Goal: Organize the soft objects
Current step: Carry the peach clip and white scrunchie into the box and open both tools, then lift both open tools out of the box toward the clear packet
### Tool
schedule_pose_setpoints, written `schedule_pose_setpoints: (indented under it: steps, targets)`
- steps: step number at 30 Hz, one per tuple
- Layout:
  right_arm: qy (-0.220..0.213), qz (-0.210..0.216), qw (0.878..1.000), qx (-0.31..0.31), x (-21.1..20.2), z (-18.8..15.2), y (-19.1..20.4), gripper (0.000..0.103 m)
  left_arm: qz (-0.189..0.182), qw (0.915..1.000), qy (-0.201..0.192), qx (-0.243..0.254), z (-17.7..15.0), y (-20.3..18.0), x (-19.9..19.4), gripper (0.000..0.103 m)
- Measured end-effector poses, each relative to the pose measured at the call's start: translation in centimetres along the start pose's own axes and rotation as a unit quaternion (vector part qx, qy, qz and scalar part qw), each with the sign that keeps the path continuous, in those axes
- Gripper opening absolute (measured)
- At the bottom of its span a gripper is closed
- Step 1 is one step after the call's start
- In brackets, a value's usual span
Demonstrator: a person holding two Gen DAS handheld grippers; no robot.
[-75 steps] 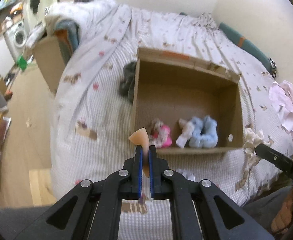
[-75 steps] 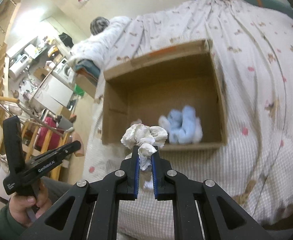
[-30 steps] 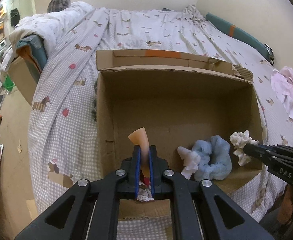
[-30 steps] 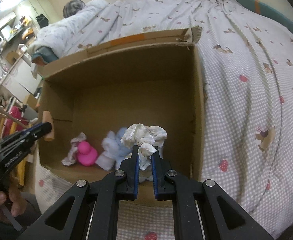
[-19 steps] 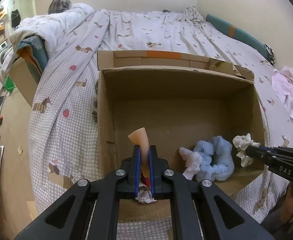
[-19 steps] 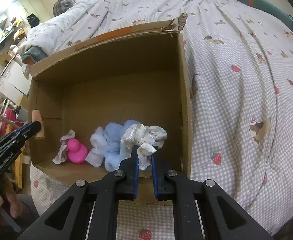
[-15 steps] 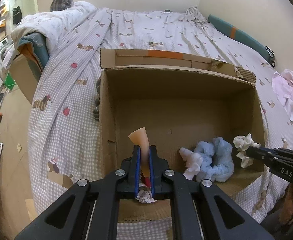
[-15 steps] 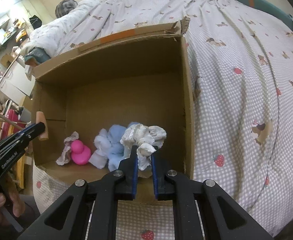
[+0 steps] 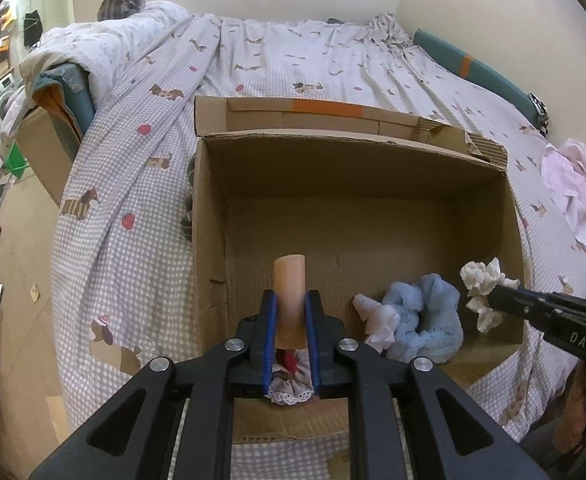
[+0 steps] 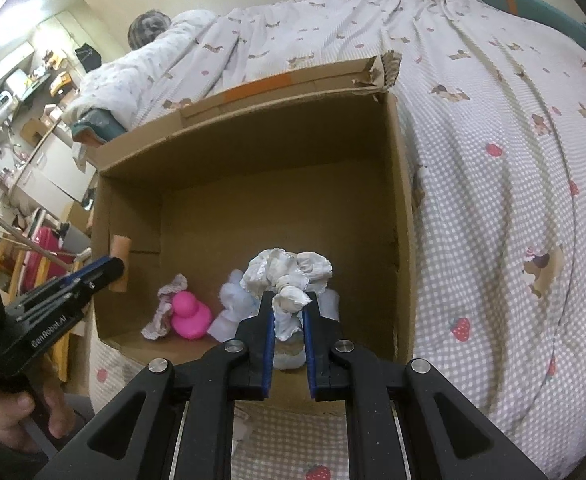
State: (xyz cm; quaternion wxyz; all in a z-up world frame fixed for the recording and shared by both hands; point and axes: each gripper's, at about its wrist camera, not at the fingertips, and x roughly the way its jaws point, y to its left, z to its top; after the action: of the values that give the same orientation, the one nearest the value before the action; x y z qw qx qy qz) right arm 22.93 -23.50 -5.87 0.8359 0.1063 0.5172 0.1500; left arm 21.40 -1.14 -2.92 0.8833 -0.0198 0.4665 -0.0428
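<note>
The left gripper point(image 9: 290, 322) has its jaws apart. A peach sponge point(image 9: 290, 300) stands up between them. The jaws sit right at its sides, but I cannot tell if they press it. Just under the tips lies a bit of lace cloth point(image 9: 291, 394) with some red on it.

The right gripper point(image 10: 288, 322) has its jaws apart a little too. A white rag point(image 10: 287, 274) sits bunched up between the tips and puffs out above them. I cannot tell if the jaws squeeze it.

Both grippers point into a big box point(image 9: 209, 216) on the bed point(image 9: 133, 184). The box is open on top. Its near wall is low and lies right under both tools.

Inside the box, close to the near wall, there are soft things. In the right view a pink duck point(image 10: 189, 314) sits to the left of the right gripper's tips, with a lacy cloth point(image 10: 163, 312) touching its left side. A blue fluffy toy point(image 9: 423, 318) lies just past the tips there, partly hidden by the rag. In the left view the blue toy is to the right of the left gripper, and the white rag hangs just to the right of it.

The far part of the box floor is bare brown card. Behind the box its back flap point(image 9: 313, 114) stands up, with an orange strip on it.

Farther off, the bed sheet has little dogs and berries on it. A pink cloth point(image 9: 577, 200) lies on the bed to the right of the box. A grey cat point(image 9: 121, 0) rests at the far left end of the bed.
</note>
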Motion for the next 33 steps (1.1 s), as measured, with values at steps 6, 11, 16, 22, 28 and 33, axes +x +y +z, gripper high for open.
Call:
schedule_pose_setpoints:
  steps: [6,11,16,22,28,33]
  targets:
    - [-0.016,0.009,1.0,0.003,-0.7,0.2,0.1,0.027,-0.008,0.9999,-0.001,0.007,0.0,-0.4,-0.2,0.016]
    - [-0.041,0.014,0.999,0.007,-1.4,0.4,0.1,0.08,-0.01,0.9999,-0.001,0.008,0.1,-0.7,-0.4,0.049]
    - [-0.042,0.011,0.999,0.01,-1.4,0.6,0.0,0.08,0.018,0.9992,-0.027,0.022,0.2,-1.2,-1.4,0.073]
    - [-0.037,0.01,0.999,0.01,-1.2,0.5,-0.2,0.08,0.024,0.9991,-0.019,0.029,0.1,-1.2,-1.2,0.073]
    - [-0.033,0.009,0.999,0.014,-1.1,0.5,-0.3,0.08,0.027,0.9992,-0.02,0.021,0.2,-0.8,-1.3,0.073]
    - [-0.032,0.002,0.999,0.013,-1.2,0.2,-0.4,0.08,0.021,0.9996,-0.016,0.011,-0.1,-0.2,-1.9,0.073]
